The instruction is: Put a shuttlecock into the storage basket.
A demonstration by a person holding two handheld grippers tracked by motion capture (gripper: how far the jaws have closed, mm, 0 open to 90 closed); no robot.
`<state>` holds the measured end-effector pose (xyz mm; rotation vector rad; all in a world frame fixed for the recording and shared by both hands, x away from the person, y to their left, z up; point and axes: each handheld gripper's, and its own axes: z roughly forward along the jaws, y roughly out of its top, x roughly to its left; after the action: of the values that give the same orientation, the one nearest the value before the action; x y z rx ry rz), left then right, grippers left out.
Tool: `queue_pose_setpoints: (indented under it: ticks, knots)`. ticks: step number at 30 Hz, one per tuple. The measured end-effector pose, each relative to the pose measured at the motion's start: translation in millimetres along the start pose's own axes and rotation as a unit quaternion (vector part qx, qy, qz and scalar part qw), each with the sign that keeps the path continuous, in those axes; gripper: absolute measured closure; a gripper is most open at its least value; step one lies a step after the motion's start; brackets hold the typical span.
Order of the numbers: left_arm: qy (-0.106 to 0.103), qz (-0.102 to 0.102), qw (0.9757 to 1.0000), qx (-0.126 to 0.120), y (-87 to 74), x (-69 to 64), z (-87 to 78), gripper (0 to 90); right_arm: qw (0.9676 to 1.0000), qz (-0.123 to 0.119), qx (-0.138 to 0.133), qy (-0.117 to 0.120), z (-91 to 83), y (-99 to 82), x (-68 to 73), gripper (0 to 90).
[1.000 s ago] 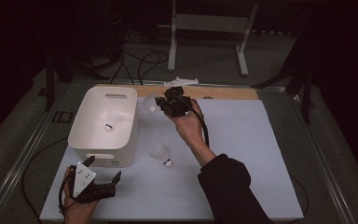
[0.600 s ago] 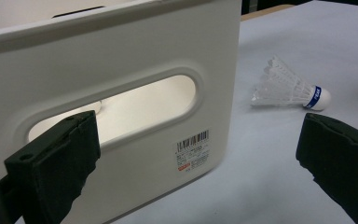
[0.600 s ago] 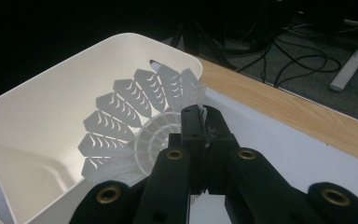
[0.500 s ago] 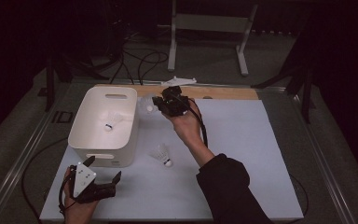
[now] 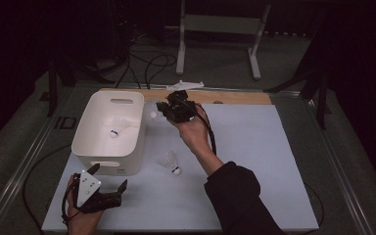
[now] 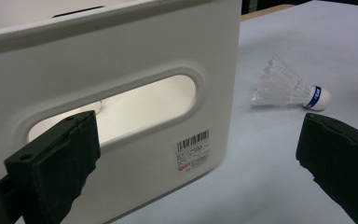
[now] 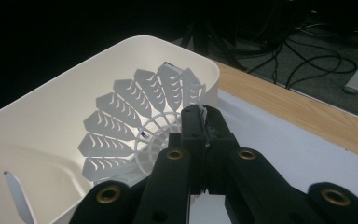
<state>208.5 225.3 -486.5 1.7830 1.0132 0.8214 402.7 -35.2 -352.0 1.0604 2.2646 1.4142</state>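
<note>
I am pinching a white plastic shuttlecock (image 7: 135,126) by its skirt in my closed right gripper (image 7: 200,123) over the white bin (image 5: 90,142) rim at its three o'clock, risking an outside drop, while my left gripper (image 6: 200,154) is idling open.

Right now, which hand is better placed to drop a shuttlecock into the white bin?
Right. The right gripper is shut on a plastic shuttlecock at the white bin's rim. The left gripper sits open and empty in front of the bin.
</note>
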Motion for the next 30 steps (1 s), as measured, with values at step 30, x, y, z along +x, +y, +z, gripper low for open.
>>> queue_pose_setpoints:
  ticks: [30]
  knots:
    - [0.000, 0.000, 1.0000, 0.000, 0.0, 0.2, -0.4, 0.2, 0.9998, 0.000, 0.003, 0.022, 10.9, 0.3, 14.8, 89.4]
